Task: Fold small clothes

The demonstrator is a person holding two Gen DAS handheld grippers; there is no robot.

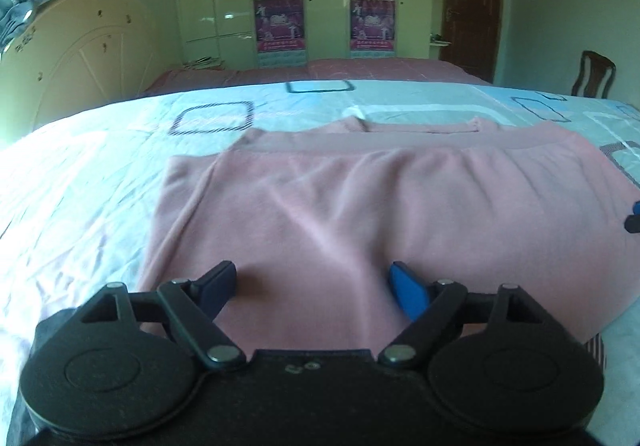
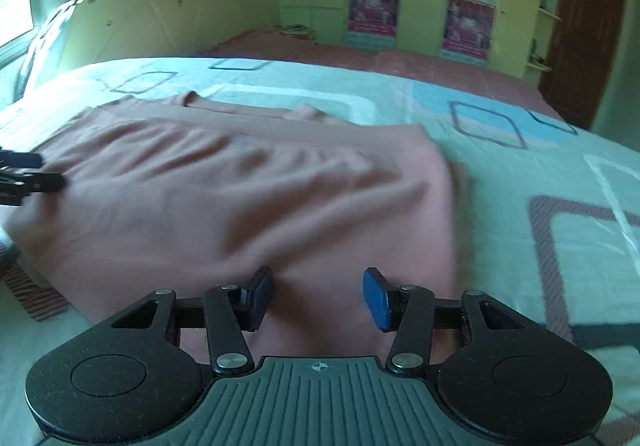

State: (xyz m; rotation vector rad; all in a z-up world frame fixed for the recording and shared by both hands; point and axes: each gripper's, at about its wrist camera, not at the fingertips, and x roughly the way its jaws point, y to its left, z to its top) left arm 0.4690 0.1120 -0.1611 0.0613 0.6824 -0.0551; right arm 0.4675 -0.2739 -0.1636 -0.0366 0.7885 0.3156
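Observation:
A pink garment (image 1: 360,205) lies folded on the bed, its ribbed hem band across the far side and a lower layer showing beyond it. My left gripper (image 1: 314,288) is open and empty, just above the garment's near edge. My right gripper (image 2: 318,296) is open and empty too, over the garment (image 2: 240,197) near its right near corner. The right gripper's tip shows at the right edge of the left wrist view (image 1: 634,215). The left gripper's fingers (image 2: 28,175) show at the left edge of the right wrist view.
The bed sheet (image 1: 100,173) is pale blue with square patterns and wrinkles. A cream headboard (image 1: 80,57) stands at the left. A second bed with a pink cover (image 1: 360,69), wardrobes with posters, a brown door and a wooden chair (image 1: 592,73) lie beyond.

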